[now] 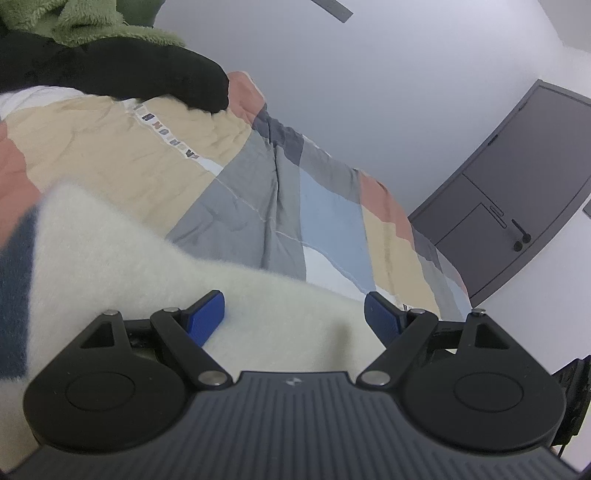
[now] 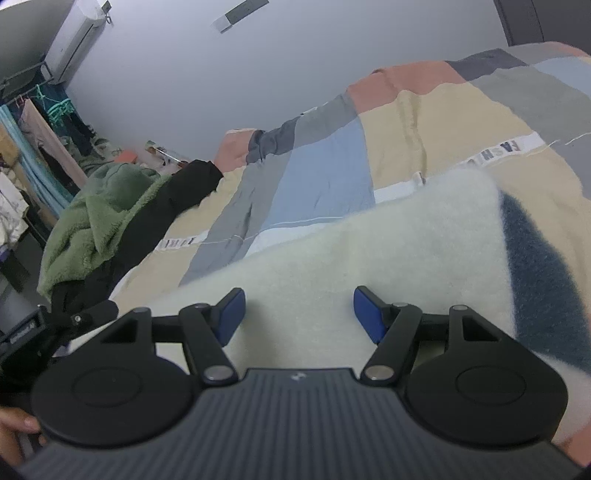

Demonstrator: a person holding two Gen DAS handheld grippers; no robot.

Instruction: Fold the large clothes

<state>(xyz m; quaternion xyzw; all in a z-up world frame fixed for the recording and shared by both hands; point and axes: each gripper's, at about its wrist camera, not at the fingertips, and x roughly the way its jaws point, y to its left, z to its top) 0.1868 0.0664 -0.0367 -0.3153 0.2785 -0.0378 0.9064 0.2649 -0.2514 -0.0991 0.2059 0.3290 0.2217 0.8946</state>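
Observation:
A cream fleece garment with a dark blue stripe lies on a patchwork bedspread. My left gripper hovers over it, jaws wide apart and open, and the blue pads press on nothing. In the right wrist view the same cream garment fills the lower right, its dark blue stripe running down the right side. My right gripper is over its near part, also open, and no cloth is pinched between the pads.
A green fleece and a black garment are piled at the bed's left end, also seen as green fleece and black garment. A grey door stands beyond the bed. An air conditioner and hanging clothes are at the left.

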